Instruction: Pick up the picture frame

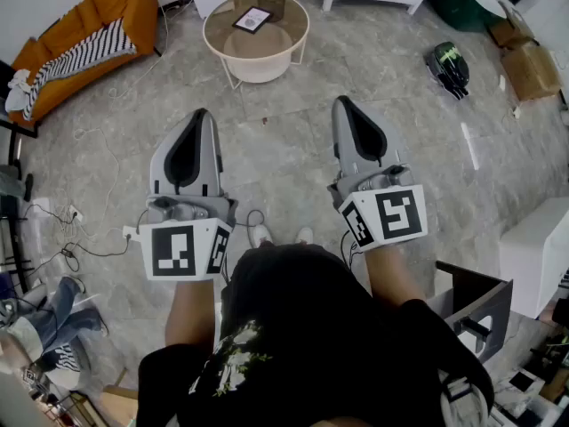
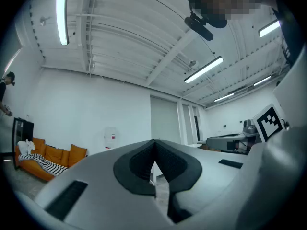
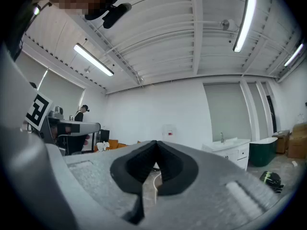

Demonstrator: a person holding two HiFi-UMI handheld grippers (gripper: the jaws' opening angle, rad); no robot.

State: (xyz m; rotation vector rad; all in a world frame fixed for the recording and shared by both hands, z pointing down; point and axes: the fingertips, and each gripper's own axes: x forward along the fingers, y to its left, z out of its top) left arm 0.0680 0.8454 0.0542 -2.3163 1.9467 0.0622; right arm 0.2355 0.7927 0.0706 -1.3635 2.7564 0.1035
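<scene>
**Inspector:** What is recorded of the two grippers?

**Recorder:** The left gripper (image 1: pixel 201 116) is held out over the floor at the near left. Its jaws are seen closed tip to tip, and nothing is caught between them. The right gripper (image 1: pixel 343 105) is held alongside it at the near right. Its jaws are likewise pressed together and empty. Both are pointed roughly level, toward the far side of the room.

**Inspector:** Where is the picture frame found?

**Recorder:** The picture frame (image 1: pixel 253 19) is seen lying flat on the round table (image 1: pixel 213 43) at the far side. It is placed ahead of the grippers and between their lines, well apart from both. A dark border and a pale inner panel are noted.

**Inspector:** What else is entered?

**Recorder:** An orange sofa (image 1: pixel 84 25) with a striped throw is noted at the far left. A black-and-green helmet (image 1: pixel 449 65) is seen on the floor at the far right, with cardboard boxes (image 1: pixel 526 65) beyond it. Cables (image 1: pixel 89 229) are seen trailing on the floor at the left.
</scene>
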